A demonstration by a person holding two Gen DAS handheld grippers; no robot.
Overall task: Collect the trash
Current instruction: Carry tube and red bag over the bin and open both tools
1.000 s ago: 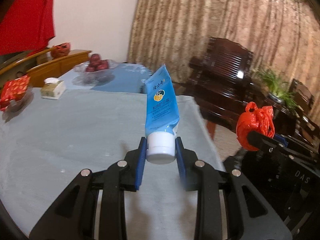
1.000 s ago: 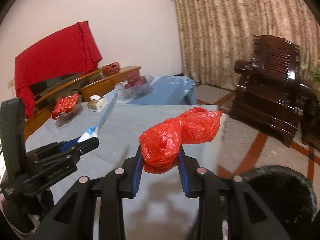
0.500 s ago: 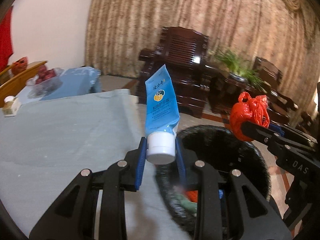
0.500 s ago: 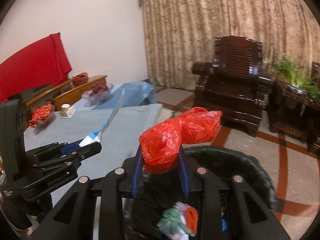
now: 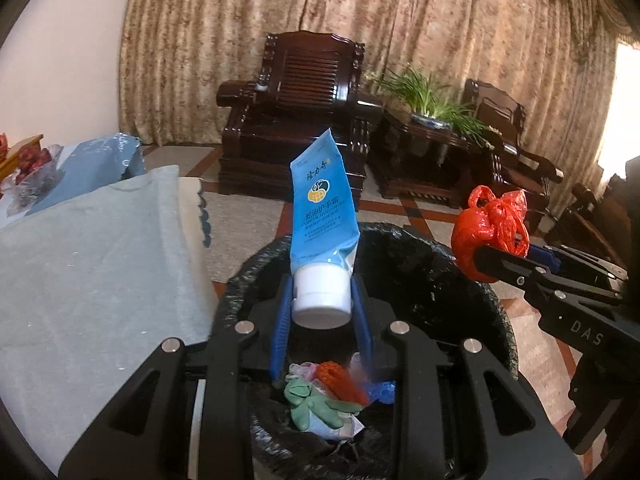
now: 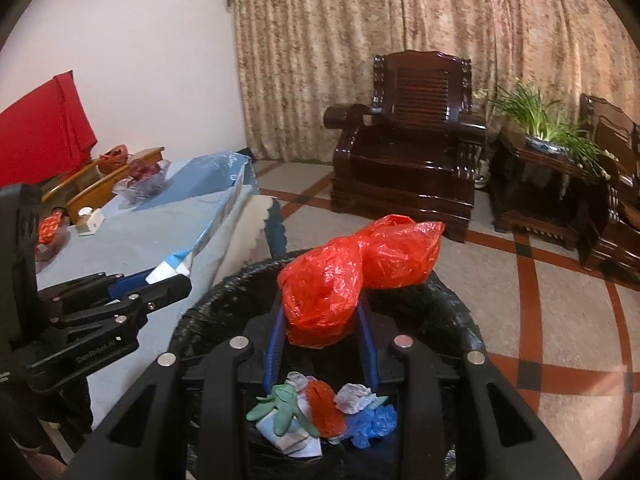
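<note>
1. Left wrist view: the left gripper (image 5: 322,312) is clamped on the white cap of a blue tube (image 5: 322,216), which stands upright, its crimped end tilted a little left. The grip on it is the same as a second ago.
2. A second ago this gripper was over the grey-clothed table (image 5: 92,264); half a second ago it had reached the table's edge with the bin partly in sight. Now it hangs above the open mouth of the black-lined trash bin (image 5: 420,256), with the table off to the left.
3. Inside the bin, below the fingers, lie a green glove (image 5: 308,400), a red mesh piece (image 5: 340,380) and a blue glove (image 5: 380,390).
4. Right wrist view: the right gripper (image 6: 322,332) is closed on a crumpled red plastic bag (image 6: 352,272), held as before. It too has moved from over the table to above the bin (image 6: 452,312), whose contents now show more fully than half a second ago.
5. The two grippers sit side by side over the bin; in the right wrist view the left one appears at the left with the tube (image 6: 212,224) seen edge-on, and in the left wrist view the right one (image 5: 496,256) holds the bag (image 5: 492,224) above the bin's right rim.
6. A dark wooden armchair (image 6: 412,128) and curtains (image 6: 400,20) now fill the background.
</note>
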